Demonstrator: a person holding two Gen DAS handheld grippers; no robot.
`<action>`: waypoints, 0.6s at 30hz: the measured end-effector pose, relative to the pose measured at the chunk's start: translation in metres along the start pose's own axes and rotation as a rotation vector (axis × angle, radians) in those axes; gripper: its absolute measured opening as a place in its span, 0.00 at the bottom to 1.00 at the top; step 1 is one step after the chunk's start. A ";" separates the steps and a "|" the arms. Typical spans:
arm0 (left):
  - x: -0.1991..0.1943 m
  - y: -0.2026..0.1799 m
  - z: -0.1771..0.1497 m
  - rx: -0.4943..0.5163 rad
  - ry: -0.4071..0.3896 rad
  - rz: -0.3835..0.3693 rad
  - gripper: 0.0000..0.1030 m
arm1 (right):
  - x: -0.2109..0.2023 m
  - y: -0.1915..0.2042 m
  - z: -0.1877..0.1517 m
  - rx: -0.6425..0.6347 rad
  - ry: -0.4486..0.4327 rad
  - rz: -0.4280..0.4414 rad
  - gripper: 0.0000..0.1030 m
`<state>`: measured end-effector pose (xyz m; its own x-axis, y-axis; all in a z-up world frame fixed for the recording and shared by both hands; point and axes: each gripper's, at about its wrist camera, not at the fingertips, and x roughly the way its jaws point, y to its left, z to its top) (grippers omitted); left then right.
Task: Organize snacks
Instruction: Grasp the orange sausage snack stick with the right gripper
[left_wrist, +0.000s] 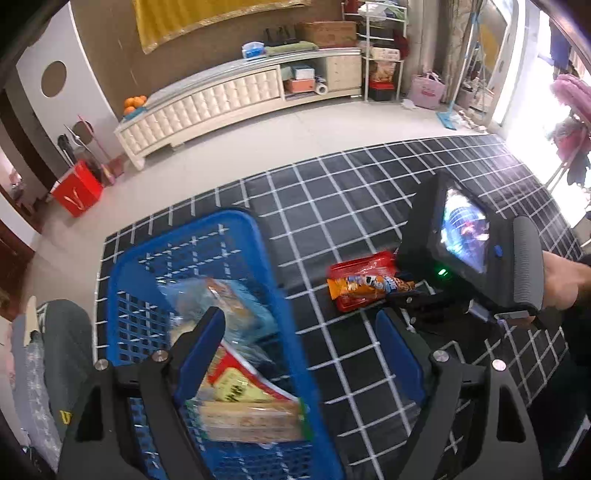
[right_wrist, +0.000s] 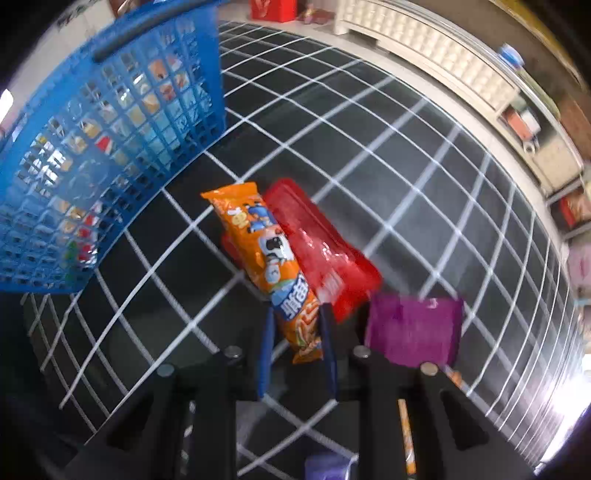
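I've got the right gripper (right_wrist: 297, 347) w/ jaws pinching the near end of the orange snack pack (right_wrist: 264, 258), which lies across the red pack (right_wrist: 325, 243) on the checked tabletop (right_wrist: 406, 166). I'd lift straight up before swinging to the blue basket (right_wrist: 92, 147), so red doesn't drag along. Left gripper (left_wrist: 295, 339): jaws spread, empty, over the basket. Pack print is Chinese, can't read it; cartoon faces only.

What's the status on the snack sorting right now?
Right hand-held gripper shut on orange snack pack. Left hand-held gripper open over blue basket. Red pack, purple pack on mat.
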<state>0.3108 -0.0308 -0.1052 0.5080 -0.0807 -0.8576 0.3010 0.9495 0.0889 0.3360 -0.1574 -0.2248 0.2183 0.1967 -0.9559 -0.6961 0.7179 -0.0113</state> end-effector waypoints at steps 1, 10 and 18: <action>-0.001 -0.005 -0.001 0.006 0.001 0.000 0.80 | -0.007 -0.003 -0.006 0.021 -0.017 0.012 0.27; 0.001 -0.039 0.004 0.052 0.032 -0.048 0.80 | -0.074 -0.044 -0.048 0.226 -0.134 0.027 0.27; 0.031 -0.084 0.009 0.277 0.120 0.007 0.80 | -0.103 -0.067 -0.082 0.387 -0.242 -0.014 0.27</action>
<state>0.3087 -0.1155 -0.1349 0.4168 -0.0221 -0.9087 0.5150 0.8296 0.2160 0.3045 -0.2802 -0.1497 0.4119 0.3024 -0.8596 -0.3952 0.9093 0.1305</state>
